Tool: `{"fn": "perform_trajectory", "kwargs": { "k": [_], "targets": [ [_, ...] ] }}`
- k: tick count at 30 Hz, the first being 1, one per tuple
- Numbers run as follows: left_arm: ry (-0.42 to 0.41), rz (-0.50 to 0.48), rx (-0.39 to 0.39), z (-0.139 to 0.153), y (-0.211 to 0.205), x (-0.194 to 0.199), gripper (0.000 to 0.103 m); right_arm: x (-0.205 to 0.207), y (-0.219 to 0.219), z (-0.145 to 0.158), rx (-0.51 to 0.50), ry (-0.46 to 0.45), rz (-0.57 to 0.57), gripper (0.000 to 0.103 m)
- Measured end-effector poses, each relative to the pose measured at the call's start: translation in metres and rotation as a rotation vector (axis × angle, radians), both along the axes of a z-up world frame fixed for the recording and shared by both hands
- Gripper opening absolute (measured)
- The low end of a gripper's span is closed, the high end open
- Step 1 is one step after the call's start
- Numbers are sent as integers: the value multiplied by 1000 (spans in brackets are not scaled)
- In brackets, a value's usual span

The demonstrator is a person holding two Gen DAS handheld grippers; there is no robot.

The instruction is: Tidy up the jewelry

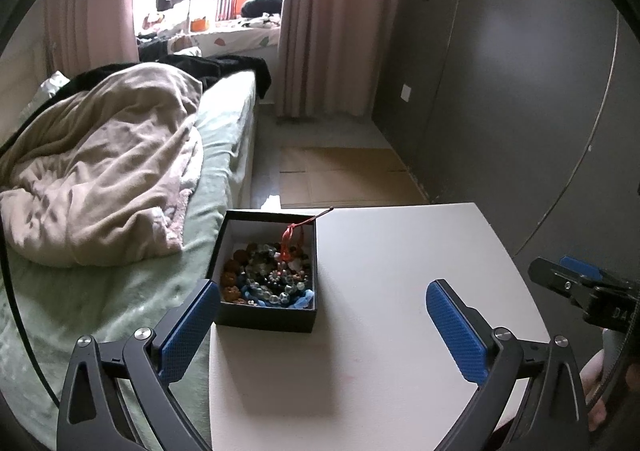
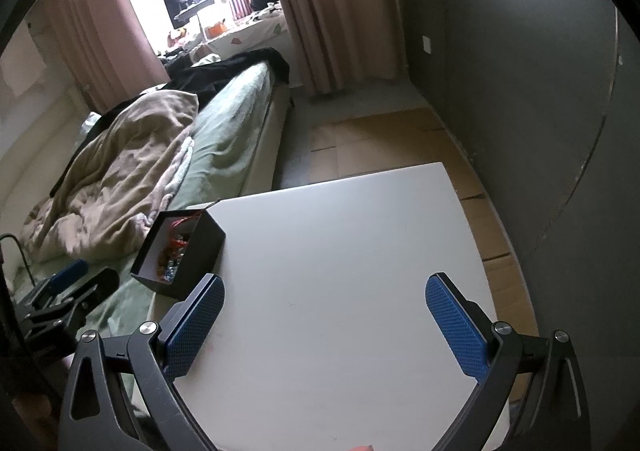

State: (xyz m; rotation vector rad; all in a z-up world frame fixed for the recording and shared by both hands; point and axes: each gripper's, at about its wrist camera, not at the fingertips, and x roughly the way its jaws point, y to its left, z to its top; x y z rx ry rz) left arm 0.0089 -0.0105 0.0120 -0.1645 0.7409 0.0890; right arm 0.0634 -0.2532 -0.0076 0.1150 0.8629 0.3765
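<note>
**Black box of beads lies ahead of the left hand-held gripper**

Black cardboard forms the open box [image 1: 267,275], which sits at the left edge of the white bench [image 1: 400,291], right beside the bed [image 1: 120,291]. Inside it lies a tangled heap of beads [image 1: 268,271]: brown, clear, dark and blue ones, with a red cord [image 1: 289,237] rising from the far side and trailing over the far rim.

From the left hand-held gripper [image 1: 322,315] the box lies just ahead and a little to the left; its near wall sits just beyond the left fingertip. From the right hand-held gripper [image 2: 324,313] the same box [image 2: 180,251] lies further off, ahead and well to the left, past the left fingertip. The left one is judged the nearer and better lined up for a reach into the box.

Both hand-held grippers have their blue-padded fingers spread wide and hold nothing. The bench surface in front of the right one is bare white.

The heap looks snarled, so pulling one strand may drag others with it.
</note>
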Motion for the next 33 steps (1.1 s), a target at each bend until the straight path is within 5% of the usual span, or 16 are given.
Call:
{"fn": "perform_trajectory", "kwargs": {
  "k": [33],
  "targets": [
    [1,-3,2,1,-1,-1,102,-2,1,1,-11,-7,8,102]
  ]
}}
